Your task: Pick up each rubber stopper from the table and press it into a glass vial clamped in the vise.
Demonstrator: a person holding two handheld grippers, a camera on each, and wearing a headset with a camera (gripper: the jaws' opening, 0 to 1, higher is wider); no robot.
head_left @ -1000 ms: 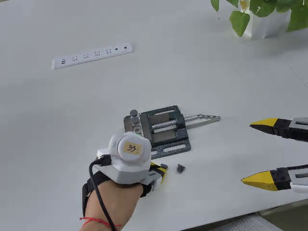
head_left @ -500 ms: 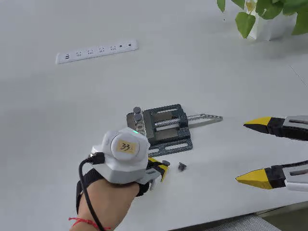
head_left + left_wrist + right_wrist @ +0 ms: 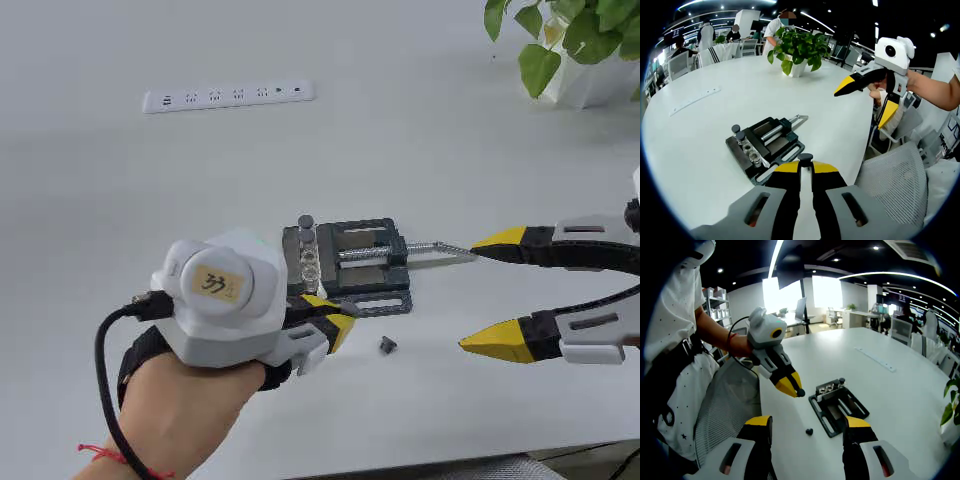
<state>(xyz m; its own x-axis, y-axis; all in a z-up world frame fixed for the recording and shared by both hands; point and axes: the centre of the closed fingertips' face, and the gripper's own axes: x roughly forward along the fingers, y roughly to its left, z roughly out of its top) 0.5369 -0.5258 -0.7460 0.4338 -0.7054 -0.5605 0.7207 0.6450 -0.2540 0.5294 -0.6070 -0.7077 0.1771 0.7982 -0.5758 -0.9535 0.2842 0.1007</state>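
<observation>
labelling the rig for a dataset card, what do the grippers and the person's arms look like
The left gripper and right gripper both have white housings and black jaws with pointed yellow tips. The left carries a tan sticker handwritten 33 and a black cable at its rear. That wrist wears a black strap and a red string. The shirt is white, short-sleeved, finely speckled.

The left claw (image 3: 805, 165) pinches a rubber stopper (image 3: 805, 157), with the vise (image 3: 771, 142) and its vials (image 3: 751, 153) just ahead.
</observation>
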